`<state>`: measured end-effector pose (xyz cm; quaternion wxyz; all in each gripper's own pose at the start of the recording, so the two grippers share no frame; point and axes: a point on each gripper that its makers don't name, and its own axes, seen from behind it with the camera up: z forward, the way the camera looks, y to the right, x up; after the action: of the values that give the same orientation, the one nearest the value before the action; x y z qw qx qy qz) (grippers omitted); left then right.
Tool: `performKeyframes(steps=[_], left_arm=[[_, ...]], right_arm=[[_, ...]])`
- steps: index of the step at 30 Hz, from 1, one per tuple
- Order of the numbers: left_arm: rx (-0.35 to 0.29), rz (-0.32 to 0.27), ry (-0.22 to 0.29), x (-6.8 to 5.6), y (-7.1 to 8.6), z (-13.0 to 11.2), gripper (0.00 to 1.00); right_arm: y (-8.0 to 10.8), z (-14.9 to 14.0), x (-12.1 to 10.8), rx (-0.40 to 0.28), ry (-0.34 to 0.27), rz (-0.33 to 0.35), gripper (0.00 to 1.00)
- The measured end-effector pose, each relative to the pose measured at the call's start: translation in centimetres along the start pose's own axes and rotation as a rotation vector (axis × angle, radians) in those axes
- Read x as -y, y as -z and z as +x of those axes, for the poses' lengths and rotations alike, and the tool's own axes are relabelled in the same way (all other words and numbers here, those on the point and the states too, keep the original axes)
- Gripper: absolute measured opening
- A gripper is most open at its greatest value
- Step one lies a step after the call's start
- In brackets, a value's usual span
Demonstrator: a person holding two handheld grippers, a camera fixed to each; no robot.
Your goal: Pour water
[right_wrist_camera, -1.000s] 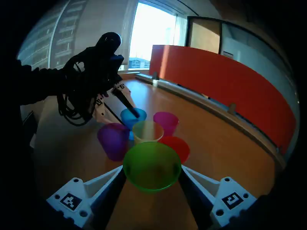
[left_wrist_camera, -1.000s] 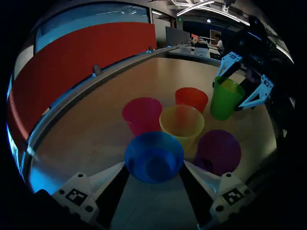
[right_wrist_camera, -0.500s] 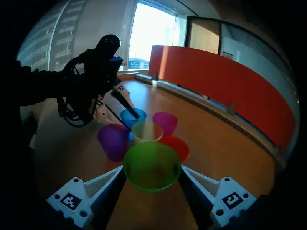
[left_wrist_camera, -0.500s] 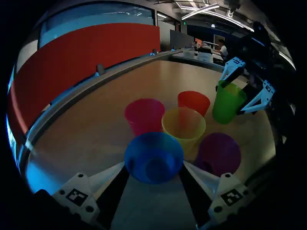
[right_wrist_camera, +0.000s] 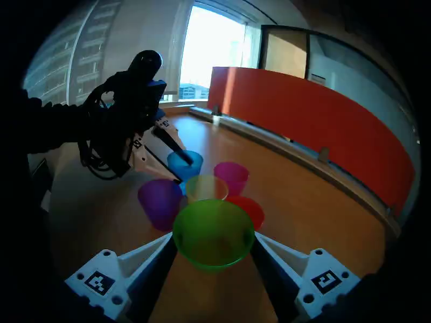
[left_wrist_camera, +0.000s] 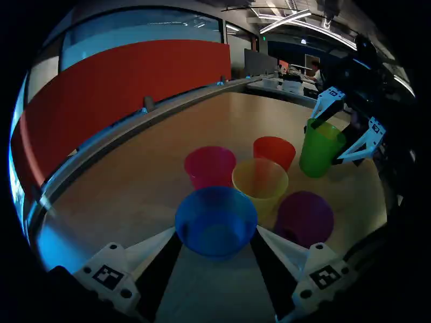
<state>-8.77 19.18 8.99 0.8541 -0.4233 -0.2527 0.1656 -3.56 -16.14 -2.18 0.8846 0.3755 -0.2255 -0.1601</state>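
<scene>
My left gripper (left_wrist_camera: 216, 242) is shut on a blue cup (left_wrist_camera: 216, 220), held upright above the wooden table (left_wrist_camera: 134, 183). My right gripper (right_wrist_camera: 214, 245) is shut on a green cup (right_wrist_camera: 213, 232), also upright. On the table between them stand a pink cup (left_wrist_camera: 210, 166), a yellow cup (left_wrist_camera: 259, 182), a red cup (left_wrist_camera: 274, 151) and a purple cup (left_wrist_camera: 305, 217). In the left gripper view the green cup (left_wrist_camera: 320, 147) hangs at the right in the other gripper (left_wrist_camera: 345, 129). In the right gripper view the blue cup (right_wrist_camera: 184, 163) is raised behind the cluster. Whether either cup holds water I cannot tell.
A red partition (left_wrist_camera: 108, 86) and a rail run along the table's far edge. A person's dark sleeve (right_wrist_camera: 48, 124) and a coiled cable hang at the left of the right gripper view. A bright window (right_wrist_camera: 213, 51) lies behind. Bare tabletop surrounds the cups.
My left gripper has lifted and drawn back a little with the blue cup, so the table cups look smaller and farther. The right gripper and green cup have barely moved.
</scene>
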Motion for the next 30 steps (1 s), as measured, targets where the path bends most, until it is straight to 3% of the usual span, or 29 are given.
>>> performKeyframes(steps=[14,30], left_arm=[[-0.080,0.041,0.008,-0.9,3.6,2.9,0.83],[-0.190,0.094,0.028,-1.2,7.5,6.6,0.83]], right_arm=[[1.2,2.7,0.2,-0.054,0.023,-0.014,0.91],[2.3,5.3,1.4,-0.129,-0.011,0.006,0.91]])
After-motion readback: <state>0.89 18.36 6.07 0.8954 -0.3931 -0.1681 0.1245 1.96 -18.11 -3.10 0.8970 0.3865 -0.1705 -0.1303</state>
